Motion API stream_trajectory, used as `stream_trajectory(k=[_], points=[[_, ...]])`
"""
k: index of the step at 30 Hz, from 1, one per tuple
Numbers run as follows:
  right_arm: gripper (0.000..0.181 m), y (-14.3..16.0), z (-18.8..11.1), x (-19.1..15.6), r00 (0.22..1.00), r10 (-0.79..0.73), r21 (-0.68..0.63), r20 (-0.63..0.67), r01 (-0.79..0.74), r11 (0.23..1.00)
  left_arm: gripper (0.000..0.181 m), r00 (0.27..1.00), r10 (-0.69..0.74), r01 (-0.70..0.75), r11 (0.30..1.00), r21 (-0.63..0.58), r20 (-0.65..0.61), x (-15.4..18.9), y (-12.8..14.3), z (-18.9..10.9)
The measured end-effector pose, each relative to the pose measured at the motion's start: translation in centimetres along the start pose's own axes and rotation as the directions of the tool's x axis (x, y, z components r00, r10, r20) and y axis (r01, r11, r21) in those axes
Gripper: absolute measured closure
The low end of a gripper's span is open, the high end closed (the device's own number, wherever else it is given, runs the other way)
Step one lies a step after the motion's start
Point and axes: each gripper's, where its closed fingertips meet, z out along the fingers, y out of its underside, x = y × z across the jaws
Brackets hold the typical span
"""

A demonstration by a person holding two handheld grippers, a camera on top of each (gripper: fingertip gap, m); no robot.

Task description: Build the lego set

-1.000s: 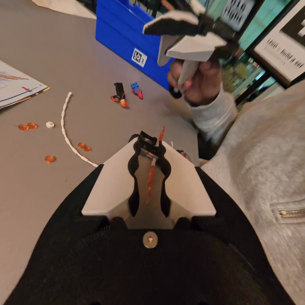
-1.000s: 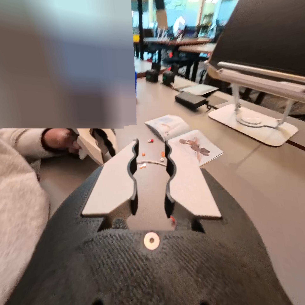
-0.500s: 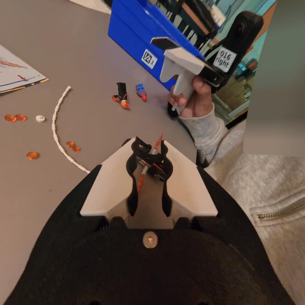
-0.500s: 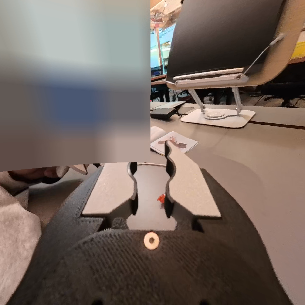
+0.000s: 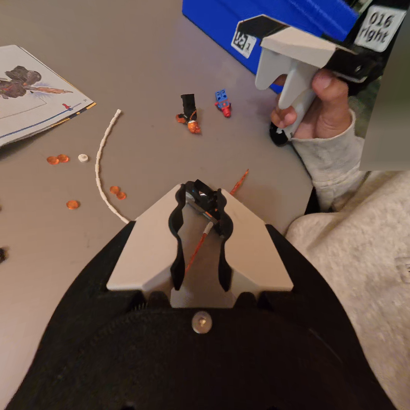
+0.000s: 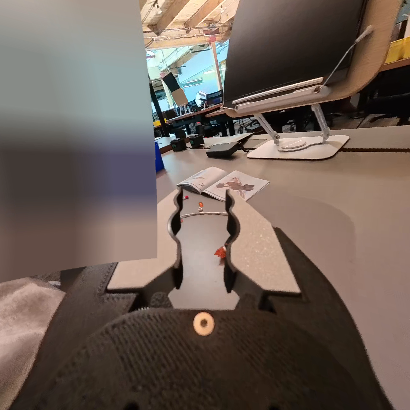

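Observation:
My left gripper (image 5: 200, 193) is shut on a small black lego assembly (image 5: 203, 197) at its fingertips. A thin orange flame rod (image 5: 197, 250) runs from the assembly back between the fingers, and another (image 5: 239, 180) pokes out to the right. It hovers over the grey table (image 5: 144, 66). My right gripper (image 6: 203, 195) is open with nothing between its tips, raised above the table. It also shows in the left wrist view (image 5: 288, 51), held by a hand at the upper right. A small orange piece (image 6: 220, 253) shows in the gap by its right finger; contact is unclear.
On the table lie a black minifigure part with orange flames (image 5: 188, 111), a blue-and-red part (image 5: 223, 103), a white flexible rod (image 5: 99, 155), orange round studs (image 5: 57, 159) and an open instruction booklet (image 5: 33, 99). A blue bin (image 5: 221, 22) stands behind. A laptop stand (image 6: 299, 146) is at the far right.
The held assembly has turned in my left gripper, so one orange rod now points right. The right gripper has come nearer in the left wrist view, and its own view has tilted up.

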Motion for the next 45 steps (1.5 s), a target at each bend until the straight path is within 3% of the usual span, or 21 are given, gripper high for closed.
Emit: stream_trajectory(k=[1, 4, 7, 10, 12, 16, 19, 22, 24, 33, 36, 39, 41, 42, 43, 45], points=[[0.144, 0.1, 0.1, -0.2, 1.000, -0.013, -0.008, 0.001, 0.013, 1.000, 0.155, 0.999, 0.026, -0.025, 1.000, -0.014, 0.031, -0.3, 0.0, -0.1], [0.144, 0.5, 0.3, -0.4, 0.998, -0.057, -0.037, -0.008, 0.057, 0.998, 0.144, 0.974, 0.154, -0.142, 0.986, -0.084, 0.165, -2.1, -0.4, -1.0], [0.144, 0.8, 0.5, -0.7, 0.996, -0.090, -0.057, -0.011, 0.089, 0.994, 0.095, 0.873, 0.289, -0.230, 0.954, -0.192, 0.394, -7.2, -1.1, -3.5], [0.144, 1.5, 0.9, -0.6, 0.988, -0.151, -0.105, -0.042, 0.146, 0.984, 0.089, 0.744, 0.401, -0.275, 0.913, -0.301, 0.535, -11.8, -1.7, -5.7], [0.144, 2.5, 1.4, -0.3, 0.967, -0.241, -0.184, -0.089, 0.222, 0.958, 0.088, 0.692, 0.445, -0.308, 0.894, -0.325, 0.568, -13.0, -2.0, -5.8], [0.146, 4.7, 1.9, 1.7, 0.843, -0.496, -0.408, -0.209, 0.386, 0.828, 0.092, 0.781, 0.350, -0.338, 0.933, -0.121, 0.518, -11.2, -2.2, -3.7], [0.150, 5.3, 1.9, 2.3, 0.761, -0.606, -0.491, -0.232, 0.446, 0.748, 0.101, 0.848, 0.222, -0.291, 0.954, 0.072, 0.481, -10.5, -2.4, -4.5], [0.151, 5.8, 2.1, 2.1, 0.745, -0.631, -0.517, -0.218, 0.460, 0.722, 0.129, 0.832, 0.163, -0.300, 0.937, 0.181, 0.531, -11.5, -2.8, -6.8], [0.151, 5.8, 2.1, 2.0, 0.735, -0.642, -0.522, -0.216, 0.469, 0.713, 0.132, 0.792, 0.167, -0.331, 0.925, 0.184, 0.587, -12.5, -2.8, -7.7], [0.151, 5.5, 1.9, 1.6, 0.755, -0.620, -0.486, -0.214, 0.468, 0.738, 0.132, 0.743, 0.189, -0.313, 0.946, 0.084, 0.642, -13.8, -2.2, -6.6], [0.152, 5.3, 1.9, 1.5, 0.762, -0.612, -0.473, -0.213, 0.468, 0.747, 0.135, 0.683, 0.241, -0.310, 0.950, -0.025, 0.689, -15.5, -4.1, -6.2], [0.155, 4.8, 1.9, 1.7, 0.764, -0.604, -0.452, -0.227, 0.467, 0.760, 0.154, 0.566, 0.445, -0.313, 0.895, -0.319, 0.694, -18.0, -6.3, -5.3], [0.157, 4.2, 1.9, 1.9, 0.766, -0.593, -0.424, -0.248, 0.465, 0.778, 0.172, 0.447, 0.635, -0.278, 0.768, -0.576, 0.630, -19.8, -7.7, -5.0], [0.158, 3.8, 1.8, 2.0, 0.767, -0.587, -0.411, -0.260, 0.463, 0.785, 0.173, 0.354, 0.718, -0.253, 0.691, -0.677, 0.600, -20.8, -8.9, -5.3], [0.158, 3.5, 1.8, 2.2, 0.767, -0.582, -0.401, -0.270, 0.460, 0.792, 0.172, 0.260, 0.785, -0.240, 0.617, -0.750, 0.563, -21.4, -10.4, -5.6], [0.159, 3.2, 1.7, 2.7, 0.766, -0.575, -0.391, -0.287, 0.454, 0.801, 0.170, 0.177, 0.853, -0.257, 0.522, -0.813, 0.492, -21.5, -12.9, -5.1]])
